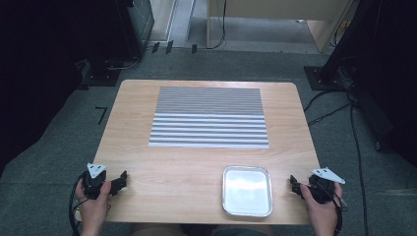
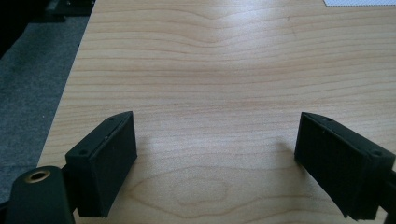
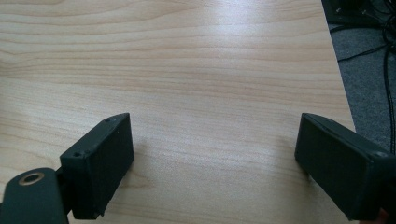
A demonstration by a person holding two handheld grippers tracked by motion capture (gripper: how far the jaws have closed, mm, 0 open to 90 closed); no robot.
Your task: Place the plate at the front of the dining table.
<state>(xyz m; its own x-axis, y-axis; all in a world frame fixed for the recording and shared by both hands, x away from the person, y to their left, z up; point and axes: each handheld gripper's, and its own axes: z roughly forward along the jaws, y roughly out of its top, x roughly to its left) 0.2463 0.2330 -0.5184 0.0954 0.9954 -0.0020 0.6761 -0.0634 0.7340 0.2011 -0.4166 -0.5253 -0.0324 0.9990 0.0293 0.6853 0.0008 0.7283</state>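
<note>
Grey carpet surrounds a light wooden table (image 1: pixel 187 167), with dark stands and loose cables at the room's edges and pale wooden furniture at the far wall. On the far half of the table lies a striped mat (image 1: pixel 209 117), its far part finely lined and its near part banded in broader grey and white stripes; whether it is one piece or two laid edge to edge is hard to tell from above.

Near the front edge, right of centre, sits a shallow metal tray (image 1: pixel 227 206), empty and bright with reflected light. It lies apart from the mat and nearer to the right hand than to the left.

The left gripper (image 1: pixel 120 181) is held in the person's left hand (image 1: pixel 93 204) at the table's front left corner, pointing inward over the wood. In the left gripper view its jaws stand wide apart with only bare wood grain between them, and a corner of the mat shows at the top right.

The right gripper (image 1: pixel 293 184) is held in the right hand (image 1: pixel 322 206) at the front right edge, just beside the tray but not touching it. In the right gripper view its jaws are likewise spread wide over bare table, holding nothing, with carpet and cables past the table's edge.
</note>
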